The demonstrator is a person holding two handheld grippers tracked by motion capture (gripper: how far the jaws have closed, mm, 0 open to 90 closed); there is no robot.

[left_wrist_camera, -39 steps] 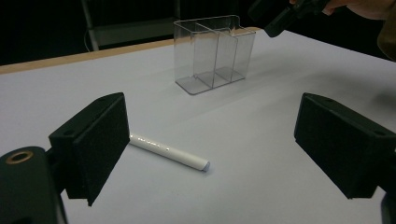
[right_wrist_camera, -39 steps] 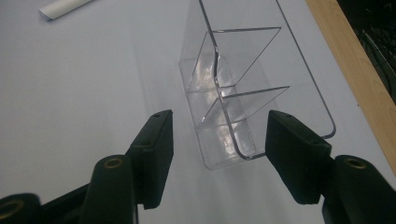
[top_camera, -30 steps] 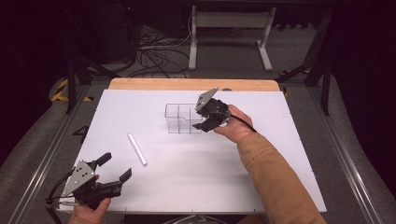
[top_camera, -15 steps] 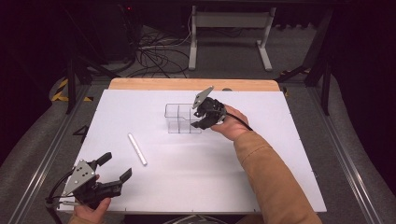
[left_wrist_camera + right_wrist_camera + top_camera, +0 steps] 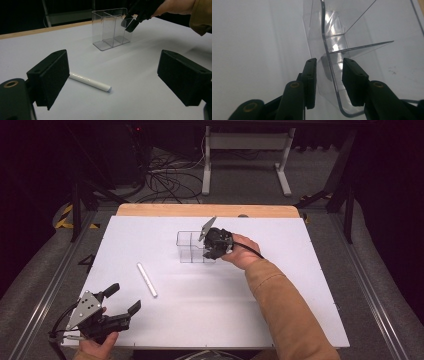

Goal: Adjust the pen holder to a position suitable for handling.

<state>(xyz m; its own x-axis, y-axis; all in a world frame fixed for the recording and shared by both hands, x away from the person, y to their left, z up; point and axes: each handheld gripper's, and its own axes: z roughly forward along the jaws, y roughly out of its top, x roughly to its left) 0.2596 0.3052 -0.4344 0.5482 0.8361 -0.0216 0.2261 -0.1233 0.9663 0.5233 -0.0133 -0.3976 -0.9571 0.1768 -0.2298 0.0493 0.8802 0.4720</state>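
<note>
Right tongs [image 5: 327, 82] lowered, narrowing astride clear organizer [image 5: 192, 247] wall, untouched

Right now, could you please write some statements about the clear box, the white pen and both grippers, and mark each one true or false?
1. The clear box has inner dividers. True.
2. The white pen lies inside the box. False: it lies on the table, apart from the box.
3. The right gripper straddles a wall of the box, one jaw on each side. True; its jaws have just been closing.
4. The left gripper holds the pen. False: its jaws are open, with nothing between them.
</note>
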